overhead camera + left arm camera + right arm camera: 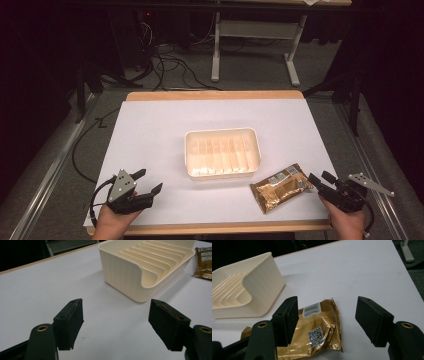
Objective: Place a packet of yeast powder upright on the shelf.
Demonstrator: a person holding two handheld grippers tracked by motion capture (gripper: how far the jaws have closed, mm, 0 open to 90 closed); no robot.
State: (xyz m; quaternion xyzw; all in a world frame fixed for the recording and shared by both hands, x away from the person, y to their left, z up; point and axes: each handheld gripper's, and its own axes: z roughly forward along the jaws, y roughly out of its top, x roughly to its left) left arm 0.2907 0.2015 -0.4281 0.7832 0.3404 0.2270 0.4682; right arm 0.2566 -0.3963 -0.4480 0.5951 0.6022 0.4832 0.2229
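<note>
- High view: I've got the white worktop (pixel 150 130) in front of me, with the cream ribbed tray (pixel 222 152) sitting about mid-worktop, a little toward the near edge.
- High view: the gold foil packet (pixel 281 187) lies flat near the near right corner, just beside the tray's near right corner but not touching it.
- High view: my right gripper (pixel 317 179) is at the right edge, jaws spread and pointing at the packet's right end, right up against it; whether it touches I can't tell from here.
- High view: my left gripper (pixel 148 181) sits near the near left corner, well apart from tray and packet, jaws released with nothing between them.
- Left gripper view: both black jaws stand wide over bare white worktop; the tray is ahead and to the right, its ribs showing, and a corner of the packet peeks in at the far right edge (pixel 204 262).
- Right gripper view: jaws are open, holding nothing; the packet (pixel 317 335) lies crumpled below and between them, closer to the left jaw, with its barcode label and square code facing up.
- Right gripper view: the tray (pixel 259 287) is off to the left, just behind the packet.
</note>
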